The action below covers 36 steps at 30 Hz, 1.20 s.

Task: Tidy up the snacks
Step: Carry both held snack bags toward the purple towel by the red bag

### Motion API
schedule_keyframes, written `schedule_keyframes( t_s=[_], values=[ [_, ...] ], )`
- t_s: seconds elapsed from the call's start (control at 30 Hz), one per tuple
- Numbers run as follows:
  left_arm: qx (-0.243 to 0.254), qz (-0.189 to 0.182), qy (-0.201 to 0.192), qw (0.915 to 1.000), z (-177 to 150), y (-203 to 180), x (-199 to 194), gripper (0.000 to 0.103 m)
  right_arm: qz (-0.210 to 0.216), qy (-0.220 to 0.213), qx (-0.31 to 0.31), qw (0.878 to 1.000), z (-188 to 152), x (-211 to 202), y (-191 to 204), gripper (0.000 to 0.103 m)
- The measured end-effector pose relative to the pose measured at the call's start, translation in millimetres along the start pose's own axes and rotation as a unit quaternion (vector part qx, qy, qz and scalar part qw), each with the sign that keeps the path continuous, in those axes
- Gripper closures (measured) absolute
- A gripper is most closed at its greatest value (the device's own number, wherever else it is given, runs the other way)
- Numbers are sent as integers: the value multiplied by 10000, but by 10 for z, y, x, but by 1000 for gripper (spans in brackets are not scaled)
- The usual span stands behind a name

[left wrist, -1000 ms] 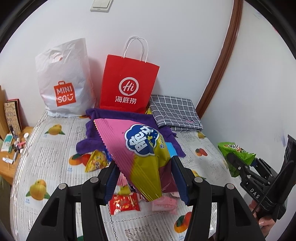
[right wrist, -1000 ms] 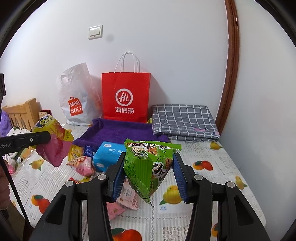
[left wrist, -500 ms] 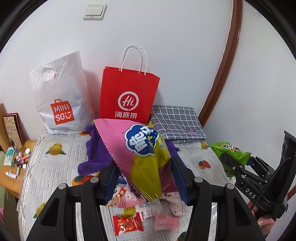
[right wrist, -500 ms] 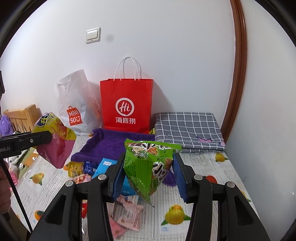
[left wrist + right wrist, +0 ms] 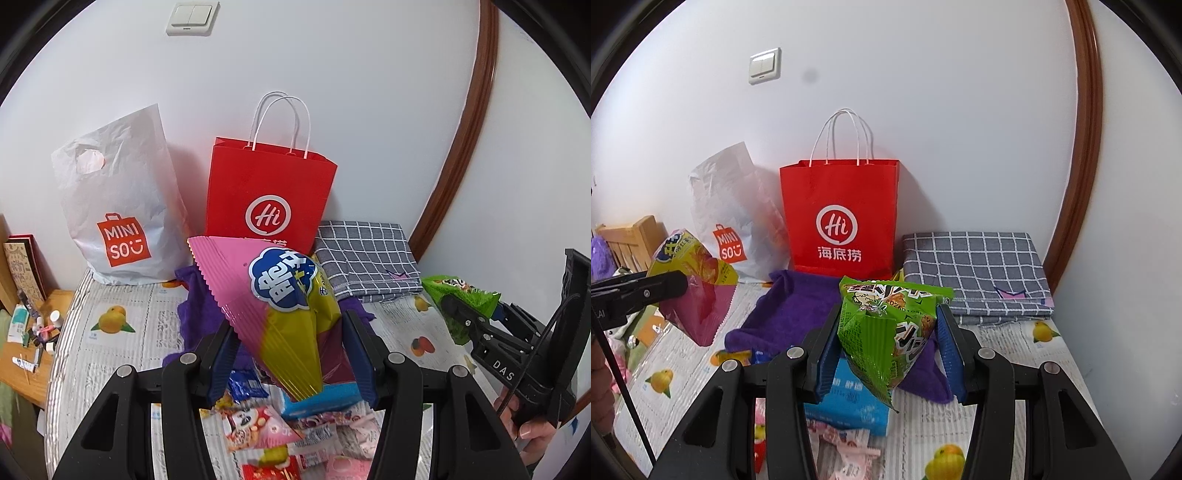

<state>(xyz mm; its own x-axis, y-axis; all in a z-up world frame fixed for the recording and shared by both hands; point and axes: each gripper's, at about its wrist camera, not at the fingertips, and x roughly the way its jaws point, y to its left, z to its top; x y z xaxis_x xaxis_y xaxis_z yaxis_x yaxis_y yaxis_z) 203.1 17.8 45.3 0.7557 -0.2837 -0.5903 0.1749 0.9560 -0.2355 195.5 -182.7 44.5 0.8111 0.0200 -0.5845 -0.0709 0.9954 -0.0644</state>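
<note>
My left gripper (image 5: 291, 354) is shut on a pink and yellow chip bag (image 5: 280, 314), held in the air in front of the red paper bag (image 5: 269, 195). My right gripper (image 5: 886, 347) is shut on a green snack bag (image 5: 886, 328), also raised. The red bag (image 5: 842, 218) stands open against the wall behind a purple towel (image 5: 798, 302). The green bag shows in the left wrist view (image 5: 458, 295), the chip bag in the right wrist view (image 5: 694, 280). Loose small snack packets (image 5: 266, 428) lie on the bed below.
A white Miniso plastic bag (image 5: 118, 206) leans on the wall left of the red bag. A folded grey checked cloth (image 5: 975, 269) lies at the right. A blue tissue pack (image 5: 849, 402) sits under my right gripper. A wooden side table (image 5: 33, 343) with small items stands at the left.
Both grippers have risen and moved forward toward the red bag with their snack bags; the red bag and wall now look closer and larger.
</note>
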Motion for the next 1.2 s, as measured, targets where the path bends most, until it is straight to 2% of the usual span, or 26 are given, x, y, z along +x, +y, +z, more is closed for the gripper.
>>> schedule_keyframes(
  t_s=[0.5, 1.2],
  values=[
    [164, 175, 71, 9997, 325, 171, 340, 50, 61, -59, -226, 9997, 378, 485, 173, 55],
    [341, 265, 439, 9981, 585, 244, 1193, 50, 72, 208, -199, 9996, 728, 1422, -31, 55]
  ],
)
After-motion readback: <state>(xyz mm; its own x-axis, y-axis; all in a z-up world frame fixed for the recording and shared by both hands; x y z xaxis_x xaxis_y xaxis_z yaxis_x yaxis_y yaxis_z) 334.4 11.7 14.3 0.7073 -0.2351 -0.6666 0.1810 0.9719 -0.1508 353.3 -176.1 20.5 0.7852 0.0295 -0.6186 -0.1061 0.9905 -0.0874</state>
